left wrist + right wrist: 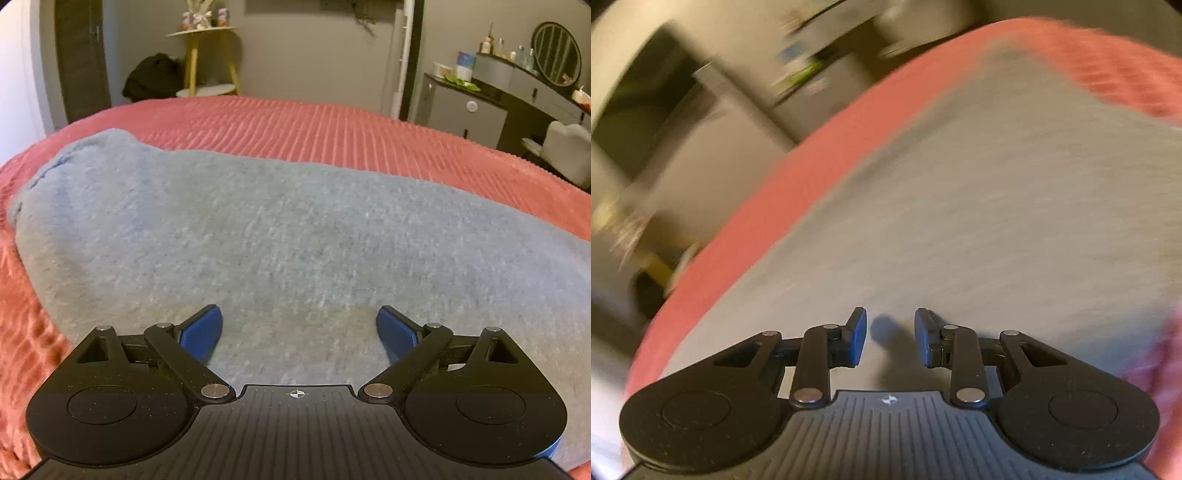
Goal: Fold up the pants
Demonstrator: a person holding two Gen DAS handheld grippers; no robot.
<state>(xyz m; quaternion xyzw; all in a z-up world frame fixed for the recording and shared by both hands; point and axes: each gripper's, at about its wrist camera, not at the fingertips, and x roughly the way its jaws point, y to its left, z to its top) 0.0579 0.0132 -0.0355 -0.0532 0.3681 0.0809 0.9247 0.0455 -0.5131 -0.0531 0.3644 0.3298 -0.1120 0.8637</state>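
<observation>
Grey fleece pants [280, 236] lie flat on a pink ribbed bedspread [332, 129], their length running left to right. My left gripper [299, 328] is wide open just above the near edge of the pants, with nothing between its blue pads [201, 332]. In the right wrist view, which is blurred by motion, the pants [979, 206] fill the middle. My right gripper [890, 332] hangs close over them, its jaws partly open and empty.
Beyond the bed stand a yellow side table [207, 59], a dark bundle [155, 75] on the floor, a grey dresser [469, 107] with a round mirror [556, 53], and a white chair [569, 151]. The bedspread [783, 192] edge runs diagonally in the right wrist view.
</observation>
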